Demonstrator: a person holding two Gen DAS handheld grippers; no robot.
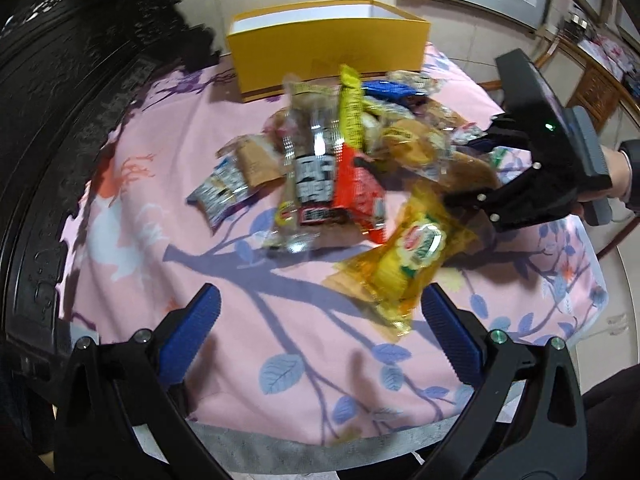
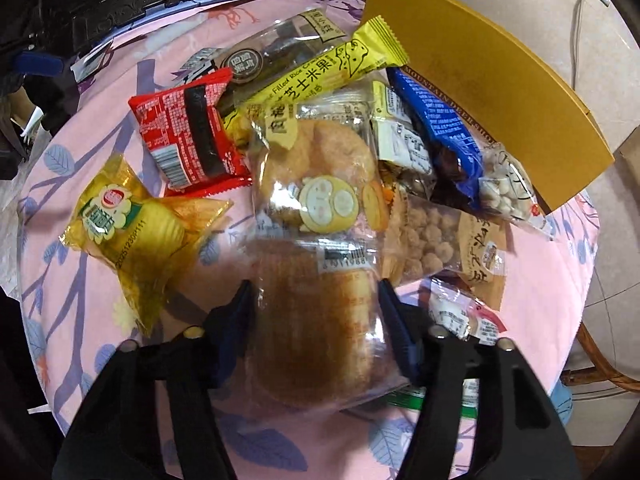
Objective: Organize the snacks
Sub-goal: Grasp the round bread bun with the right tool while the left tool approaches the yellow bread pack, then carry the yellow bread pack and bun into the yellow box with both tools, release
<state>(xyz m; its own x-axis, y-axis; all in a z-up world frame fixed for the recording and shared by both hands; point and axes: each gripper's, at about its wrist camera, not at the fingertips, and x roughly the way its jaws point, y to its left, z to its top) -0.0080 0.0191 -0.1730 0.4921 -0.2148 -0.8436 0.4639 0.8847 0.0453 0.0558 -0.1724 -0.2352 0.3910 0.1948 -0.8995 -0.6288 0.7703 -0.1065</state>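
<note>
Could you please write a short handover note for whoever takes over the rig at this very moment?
Left gripper: open, empty, above the pink floral tablecloth, near the yellow-orange wrapped cake packet.
Right gripper: its fingers sit either side of the clear packet of round golden cakes; I cannot tell whether it is closed on it.
The other snacks lie in a heap: red foil packet, long yellow rice-cracker bar, blue packet.
The open yellow cardboard box stands behind the heap; its inside is not visible.
Done: nothing visibly sorted.
Left: the whole heap.
</note>
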